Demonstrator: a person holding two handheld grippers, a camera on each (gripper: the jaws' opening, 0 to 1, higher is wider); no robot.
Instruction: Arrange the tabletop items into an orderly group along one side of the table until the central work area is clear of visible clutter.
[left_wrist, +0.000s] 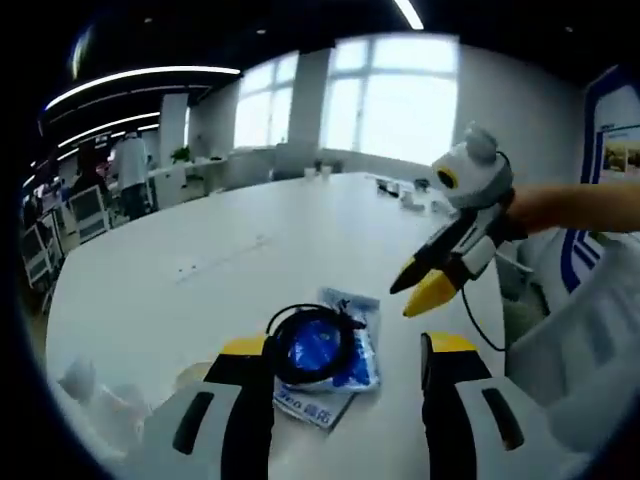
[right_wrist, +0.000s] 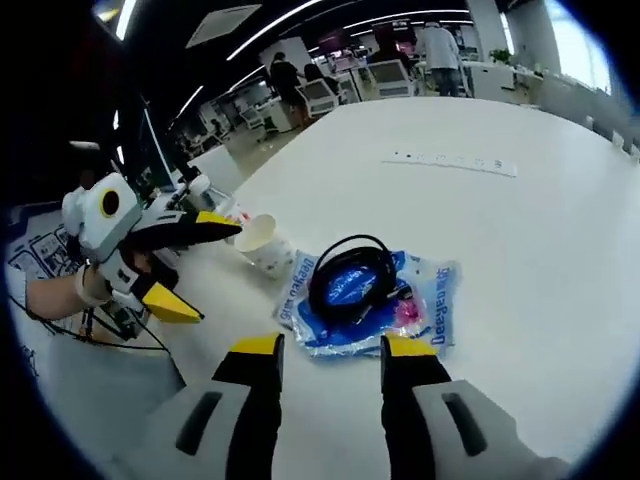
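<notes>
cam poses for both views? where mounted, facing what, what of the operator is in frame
Left gripper view: rides the left tool, looking along the white table toward the windows, over a coiled black cable lying on a blue packet; the right tool and the person's forearm enter from the right.
Right gripper view: rides the right tool, facing the same cable and packet from the other side, a paper cup beyond; the left tool and hand enter from the left.
Shared: cable, packet, table, each other's tool.
</notes>
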